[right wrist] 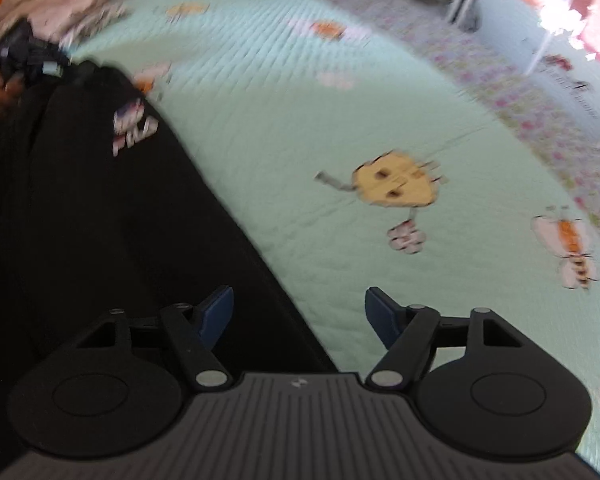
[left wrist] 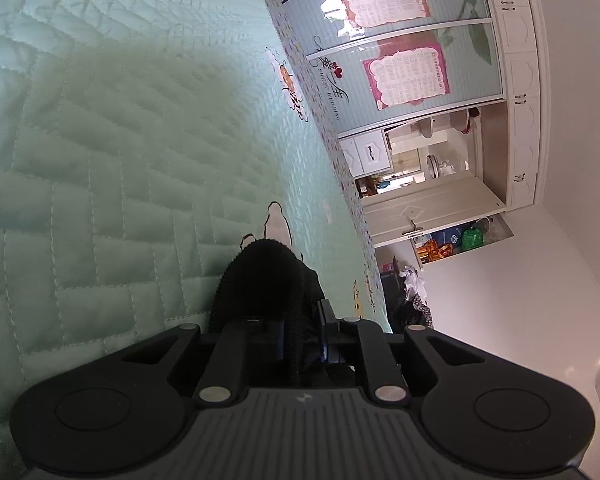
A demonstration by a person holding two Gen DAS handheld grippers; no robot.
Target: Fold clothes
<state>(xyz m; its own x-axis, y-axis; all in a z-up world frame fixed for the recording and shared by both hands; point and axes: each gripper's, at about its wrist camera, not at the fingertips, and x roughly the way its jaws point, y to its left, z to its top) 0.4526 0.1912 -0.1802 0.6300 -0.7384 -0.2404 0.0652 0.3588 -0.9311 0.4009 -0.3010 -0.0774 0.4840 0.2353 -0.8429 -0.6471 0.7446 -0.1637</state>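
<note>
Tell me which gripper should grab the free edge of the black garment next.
Right. The right gripper is open above the black garment edge on the quilt; the left gripper is already pinching black fabric.

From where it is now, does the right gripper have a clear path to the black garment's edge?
Probably yes. The right gripper is open and empty, and the black garment lies flat on the green quilt under its left finger with nothing between.

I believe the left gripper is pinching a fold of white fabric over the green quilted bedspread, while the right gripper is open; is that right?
Not quite: the fabric in the left gripper is black, as the left wrist view shows. The green quilted bedspread and the open right gripper are as you said.
</note>
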